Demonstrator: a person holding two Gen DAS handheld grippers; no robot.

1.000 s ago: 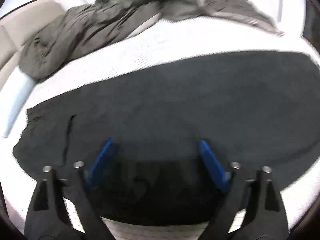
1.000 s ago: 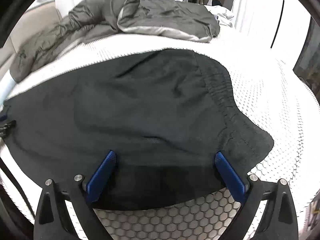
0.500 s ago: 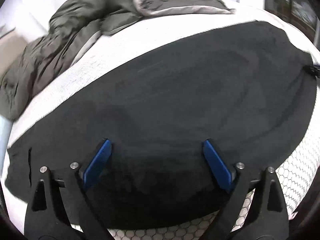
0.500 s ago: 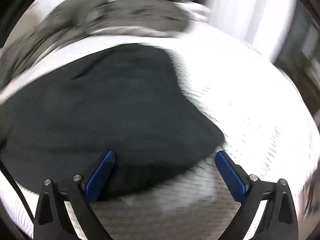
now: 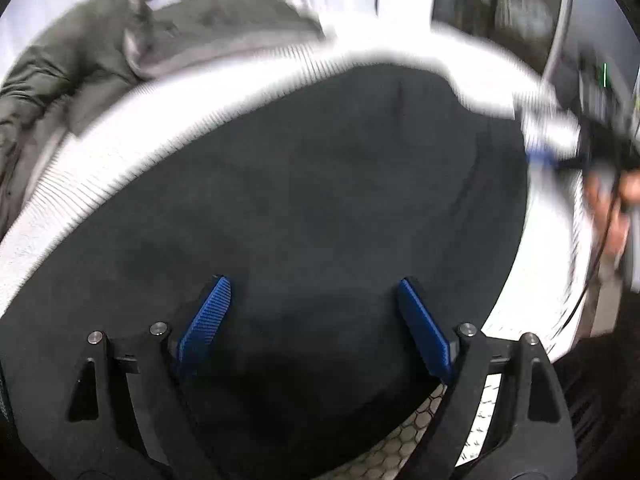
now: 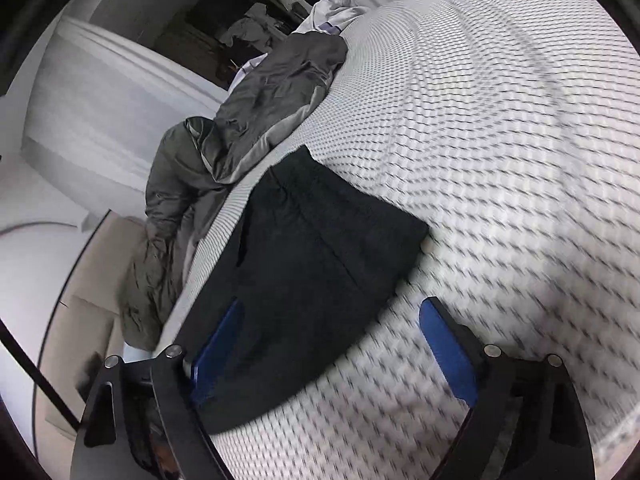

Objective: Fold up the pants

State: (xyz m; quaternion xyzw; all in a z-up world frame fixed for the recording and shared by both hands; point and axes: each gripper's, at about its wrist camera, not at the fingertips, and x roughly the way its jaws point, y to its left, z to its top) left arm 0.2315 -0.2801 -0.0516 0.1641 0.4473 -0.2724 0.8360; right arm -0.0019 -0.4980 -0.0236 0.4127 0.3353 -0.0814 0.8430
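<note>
Hovering with fingers spread and empty, the left gripper [image 5: 316, 320] sits over the pants [image 5: 300, 200] on the bed [image 5: 120, 128]. The right gripper [image 6: 332, 356], also spread, has swung sideways, probably repositioning toward the waistband. A jacket [image 6: 256, 120] lies beyond.

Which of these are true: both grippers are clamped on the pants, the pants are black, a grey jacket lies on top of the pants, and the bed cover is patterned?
1. Both grippers are clamped on the pants. False: the left gripper and right gripper both stand open, holding nothing.
2. The pants are black. True.
3. A grey jacket lies on top of the pants. False: it lies bunched beside them, along the bed's far edge.
4. The bed cover is patterned. True: white with a small honeycomb print.
</note>
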